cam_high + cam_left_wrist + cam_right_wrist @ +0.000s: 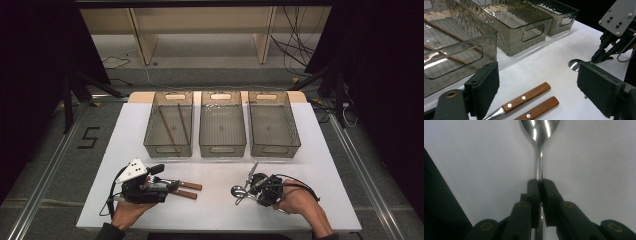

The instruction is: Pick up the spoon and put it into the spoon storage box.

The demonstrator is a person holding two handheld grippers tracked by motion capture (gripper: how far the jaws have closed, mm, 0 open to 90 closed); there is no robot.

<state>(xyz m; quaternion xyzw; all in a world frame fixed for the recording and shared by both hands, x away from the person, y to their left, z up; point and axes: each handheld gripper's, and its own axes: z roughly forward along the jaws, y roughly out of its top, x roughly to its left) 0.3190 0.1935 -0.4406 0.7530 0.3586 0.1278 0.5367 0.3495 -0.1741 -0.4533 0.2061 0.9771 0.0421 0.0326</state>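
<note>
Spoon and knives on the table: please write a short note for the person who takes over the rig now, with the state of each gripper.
Right gripper: shut on the handle of the spoon, which lies at table level.
Left gripper: open, jaws on either side of the two wooden-handled knives, which lie on the white table.
Bins: left bin holds two thin sticks; middle bin and right bin look empty.
Done: sticks sorted, spoon gripped.
Left: probably carry the spoon to a bin, then grip and bin the knives.
</note>
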